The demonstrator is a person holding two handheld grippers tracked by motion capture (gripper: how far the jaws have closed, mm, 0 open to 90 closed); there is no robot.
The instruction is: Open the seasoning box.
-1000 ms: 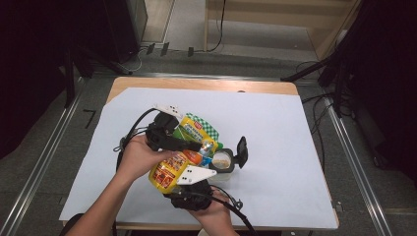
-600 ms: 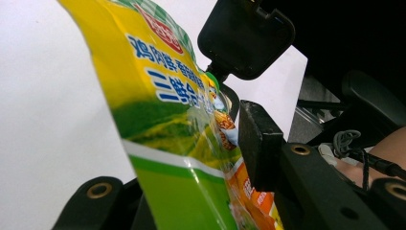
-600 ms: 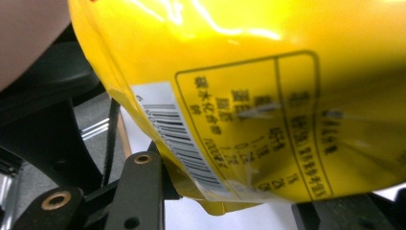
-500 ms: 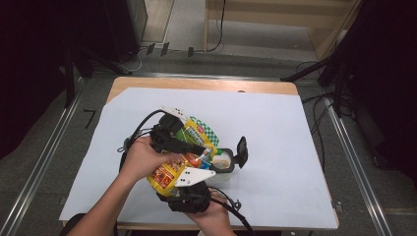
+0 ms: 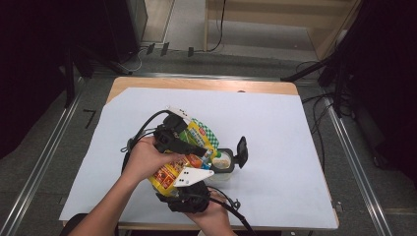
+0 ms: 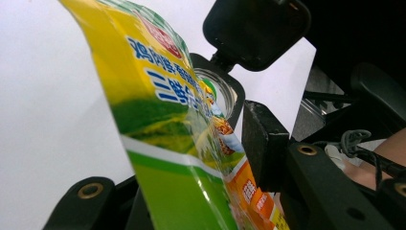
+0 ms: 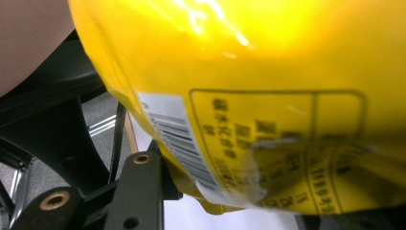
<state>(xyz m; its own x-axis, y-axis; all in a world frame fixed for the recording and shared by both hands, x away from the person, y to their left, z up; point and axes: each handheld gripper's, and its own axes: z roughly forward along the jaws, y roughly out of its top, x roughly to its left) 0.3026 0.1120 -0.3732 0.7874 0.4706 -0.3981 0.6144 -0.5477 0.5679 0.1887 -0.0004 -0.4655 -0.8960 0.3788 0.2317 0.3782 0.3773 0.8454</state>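
A yellow and green snack pouch (image 5: 197, 133) is held tilted over a small clear jar (image 5: 223, 162) whose black flip lid (image 5: 241, 147) stands open. My left gripper (image 5: 199, 150) grips the pouch's upper part from the left; its jaws have just been opening, and one pad (image 6: 265, 143) still touches the pouch (image 6: 163, 105). The jar's rim (image 6: 231, 91) lies just beyond it. My right gripper (image 5: 183, 172) comes up from the near edge and is shut on the pouch's bottom (image 7: 268, 96), its jaws also easing slightly, with one finger (image 7: 139, 191) beside the barcode.
A white paper sheet (image 5: 275, 128) covers the wooden table (image 5: 196, 83). Black cables (image 5: 140, 135) loop left of the left hand and trail off the near edge. Metal rails and dark equipment flank the table.
The left hand and its gripper have edged slightly right along the pouch. The pouch, the jar and the right hand stay where they were.
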